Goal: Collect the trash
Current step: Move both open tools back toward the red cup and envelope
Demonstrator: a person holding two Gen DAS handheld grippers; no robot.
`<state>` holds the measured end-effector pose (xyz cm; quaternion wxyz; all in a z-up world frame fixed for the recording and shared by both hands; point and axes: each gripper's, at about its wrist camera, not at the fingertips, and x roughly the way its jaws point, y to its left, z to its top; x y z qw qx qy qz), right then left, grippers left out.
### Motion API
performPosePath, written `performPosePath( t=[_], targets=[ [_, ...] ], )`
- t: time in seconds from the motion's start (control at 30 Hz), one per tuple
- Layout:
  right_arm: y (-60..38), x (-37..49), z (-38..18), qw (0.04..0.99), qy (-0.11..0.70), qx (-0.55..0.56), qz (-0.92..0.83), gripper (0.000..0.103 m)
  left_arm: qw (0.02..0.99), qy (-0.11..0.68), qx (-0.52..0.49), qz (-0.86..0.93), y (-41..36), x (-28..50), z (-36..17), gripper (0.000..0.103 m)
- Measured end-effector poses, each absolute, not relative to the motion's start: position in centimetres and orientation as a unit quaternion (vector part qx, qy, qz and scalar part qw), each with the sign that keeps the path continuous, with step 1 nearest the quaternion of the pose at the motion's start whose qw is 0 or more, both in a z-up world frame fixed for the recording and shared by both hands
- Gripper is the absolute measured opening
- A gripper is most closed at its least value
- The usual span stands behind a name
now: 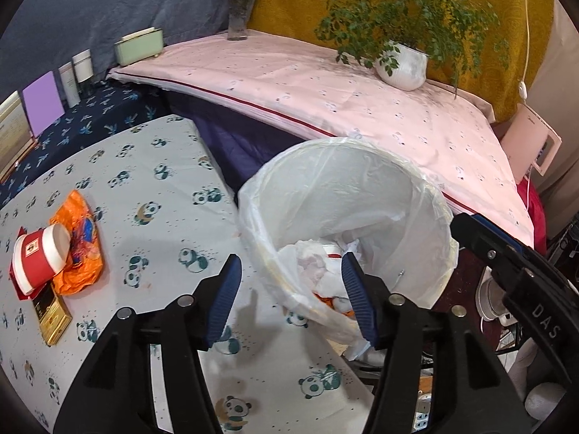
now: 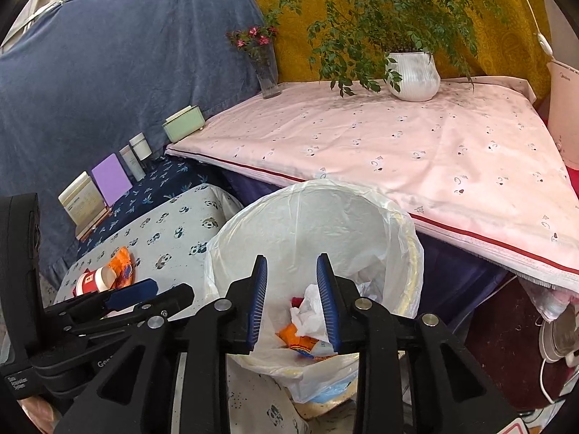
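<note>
Both grippers empty over a part-filled trash bin, with litter still on the tabletop.

The left gripper (image 1: 289,291) and right gripper (image 2: 292,302) hang released, nothing between their jaws, above the lined trash bin (image 1: 416,195), where crumpled paper (image 2: 307,311) and an orange wrapper already lie. Left to collect: a red-and-white paper cup (image 1: 39,256), an orange bag (image 1: 77,249) and a small gold box (image 1: 52,320), clustered well apart from the bin. The panda-print tabletop (image 1: 152,188) between them lies open; the bin sits against its edge.

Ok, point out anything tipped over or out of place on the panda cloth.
The red and white paper cup lies tipped on its side atop a crumpled orange wrapper, beside a gold box on the panda cloth. All three remain outside the lined bin.
</note>
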<state>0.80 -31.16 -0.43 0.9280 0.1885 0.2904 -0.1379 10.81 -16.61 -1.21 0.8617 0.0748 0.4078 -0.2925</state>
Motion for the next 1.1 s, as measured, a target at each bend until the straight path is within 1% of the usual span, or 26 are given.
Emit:
performPosePath(
  t=[0.1,0.17,0.2,0.5,0.6,0.73,1.1],
  targets=[
    [-30.3,0.8,-0.3,0.93,0.291,0.182,-0.134,0.037,0.868,0.407,0.068,-0.277,-15.3,11.0,-1.2,0.058],
    [-29.8,0.9,-0.3,0.93,0.292,0.181,-0.13,0.039,0.875,0.404,0.062,-0.26,-14.2,11.2,-1.0,0.067],
    [-29.5,1.0,-0.3,0.93,0.293,0.18,-0.128,0.04,0.878,0.401,0.06,-0.255,-13.8,11.3,-0.9,0.067],
    [-26.4,2.0,-0.2,0.933,0.304,0.166,-0.102,0.04,0.889,0.402,0.036,-0.215,-9.1,11.9,-0.9,0.068],
    [-25.2,2.4,-0.2,0.934,0.307,0.16,-0.091,0.04,0.892,0.406,0.029,-0.198,-7.2,12.3,-1.1,0.07],
    [-23.3,3.1,-0.2,0.935,0.313,0.151,-0.074,0.04,0.895,0.409,0.012,-0.176,-4.5,12.8,-1.3,0.075],
    [-17.4,5.6,-0.5,0.936,0.33,0.123,-0.023,0.04,0.902,0.416,-0.02,-0.112,3.3,14.8,-2.0,0.075]
  ],
)
